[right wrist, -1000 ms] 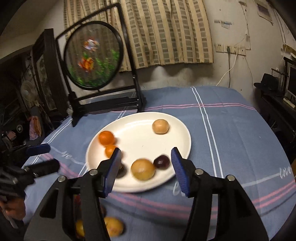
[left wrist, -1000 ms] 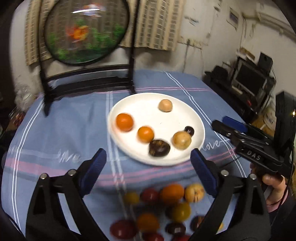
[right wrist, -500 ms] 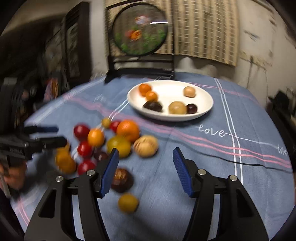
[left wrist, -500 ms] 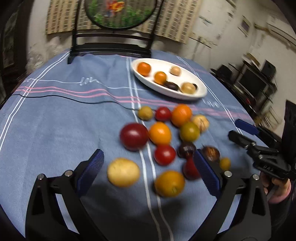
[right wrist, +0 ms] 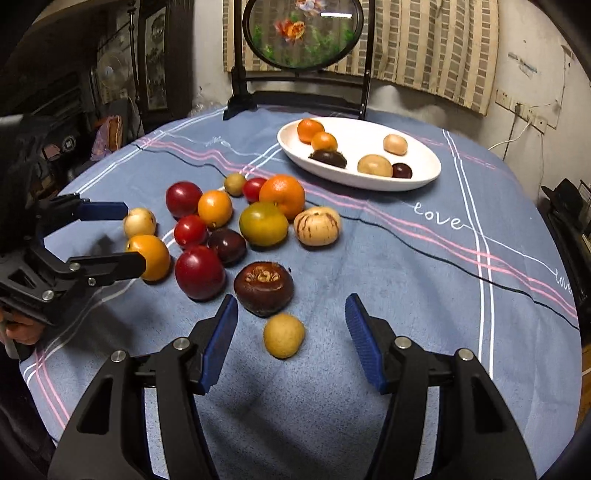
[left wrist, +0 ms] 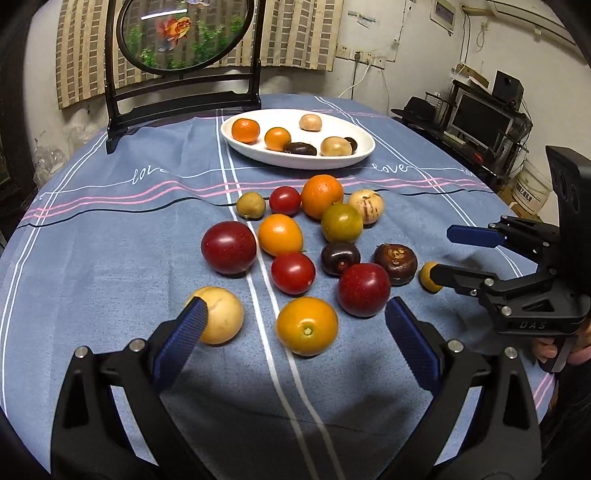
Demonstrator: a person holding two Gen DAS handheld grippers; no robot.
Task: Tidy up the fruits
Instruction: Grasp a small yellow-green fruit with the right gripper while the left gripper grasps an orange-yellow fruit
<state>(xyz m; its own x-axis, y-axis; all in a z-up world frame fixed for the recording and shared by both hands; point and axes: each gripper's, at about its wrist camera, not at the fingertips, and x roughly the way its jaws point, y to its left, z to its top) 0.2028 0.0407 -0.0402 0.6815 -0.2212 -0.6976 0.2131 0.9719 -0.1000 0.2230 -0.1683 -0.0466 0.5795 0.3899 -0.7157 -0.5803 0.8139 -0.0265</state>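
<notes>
Several loose fruits lie in a heap on the blue cloth, in front of a white plate (left wrist: 364,157) that holds several more. My left gripper (left wrist: 295,314) is open and low over the near side of the heap. An orange fruit (left wrist: 307,325) sits between its fingers, untouched, and a pale yellow fruit (left wrist: 221,315) rests beside its left finger. My right gripper (right wrist: 291,302) is open with its jaws closing slightly. A small yellow fruit (right wrist: 283,335) lies between them, clear of both pads, just in front of a dark brown fruit (right wrist: 263,288).
A round fish picture (left wrist: 184,33) on a black stand is at the table's far edge behind the plate (right wrist: 369,183). A desk with a monitor (left wrist: 476,114) stands off to the right. Bare cloth (right wrist: 424,295) spreads right of the heap.
Both grippers have pulled back from the plate and sunk toward the loose fruits, which now fill the near view. The right gripper has also rolled.
</notes>
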